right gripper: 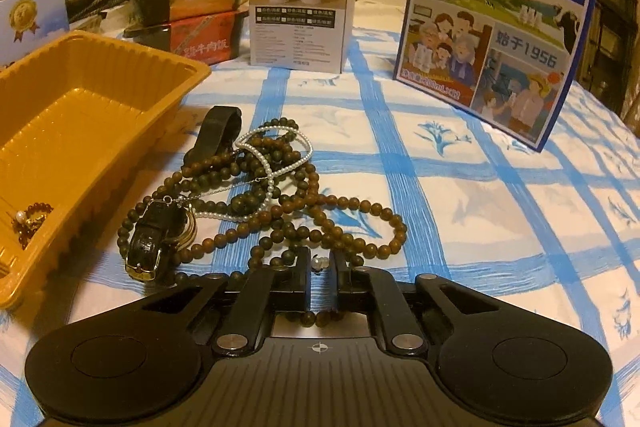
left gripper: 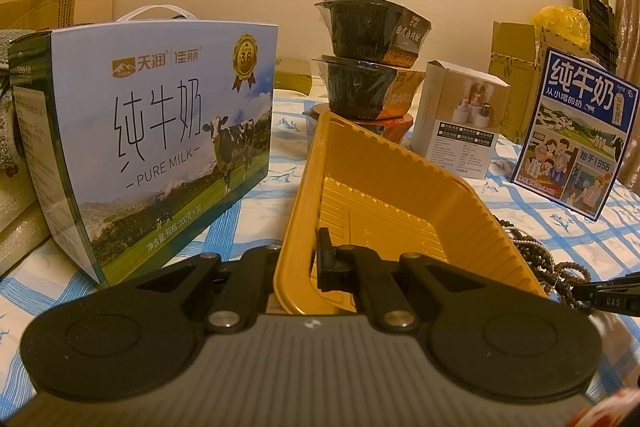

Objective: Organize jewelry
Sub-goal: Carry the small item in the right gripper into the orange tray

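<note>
My left gripper (left gripper: 298,267) is shut on the near wall of the yellow plastic tray (left gripper: 380,195), which tilts up. The tray (right gripper: 80,123) lies at the left in the right wrist view, with a small red bead bracelet (right gripper: 30,221) and a pearl inside. A tangle of brown bead strands (right gripper: 280,195), a white pearl necklace (right gripper: 276,155) and a black-strap watch (right gripper: 154,243) lies on the cloth beside the tray. My right gripper (right gripper: 322,263) is nearly closed around a small pearl piece (right gripper: 320,262) and a brown strand at the pile's near edge.
A large milk carton (left gripper: 160,147) stands left of the tray. Stacked black food bowls (left gripper: 368,67), a small white box (left gripper: 460,119) and a blue milk box (right gripper: 500,23) stand behind. The bed has a blue-checked cloth (right gripper: 440,207).
</note>
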The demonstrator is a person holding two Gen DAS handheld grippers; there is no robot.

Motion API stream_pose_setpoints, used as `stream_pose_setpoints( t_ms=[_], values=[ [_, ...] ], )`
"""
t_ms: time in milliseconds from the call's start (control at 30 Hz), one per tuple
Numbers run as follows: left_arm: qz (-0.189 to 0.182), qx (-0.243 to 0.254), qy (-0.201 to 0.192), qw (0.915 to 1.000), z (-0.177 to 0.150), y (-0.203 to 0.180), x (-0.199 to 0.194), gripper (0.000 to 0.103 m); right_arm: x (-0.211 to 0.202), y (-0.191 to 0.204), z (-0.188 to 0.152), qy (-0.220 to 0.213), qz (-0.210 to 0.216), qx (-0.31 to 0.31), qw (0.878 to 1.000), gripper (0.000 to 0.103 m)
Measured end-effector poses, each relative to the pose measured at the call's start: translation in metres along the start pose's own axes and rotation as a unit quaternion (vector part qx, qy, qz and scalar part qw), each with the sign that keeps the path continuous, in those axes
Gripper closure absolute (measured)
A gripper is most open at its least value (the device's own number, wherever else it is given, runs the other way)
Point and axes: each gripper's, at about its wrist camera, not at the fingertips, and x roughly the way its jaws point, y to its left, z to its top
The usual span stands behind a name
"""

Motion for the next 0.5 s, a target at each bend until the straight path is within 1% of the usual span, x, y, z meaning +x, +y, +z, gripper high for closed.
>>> stream_pose_setpoints(
  t_ms=[200,333,500],
  values=[
    [0.000,0.000,0.001,1.0000,0.000,0.000,0.000,0.098,-0.017,0.005,0.002,-0.030,0.004,-0.011,0.999,0.094],
    [0.000,0.000,0.001,1.0000,0.000,0.000,0.000,0.098,-0.033,0.011,0.010,-0.052,0.022,-0.010,0.998,0.094],
    [0.000,0.000,0.001,1.0000,0.001,0.001,0.000,0.098,-0.053,0.023,0.024,-0.083,0.056,-0.008,0.995,0.094]
  ],
)
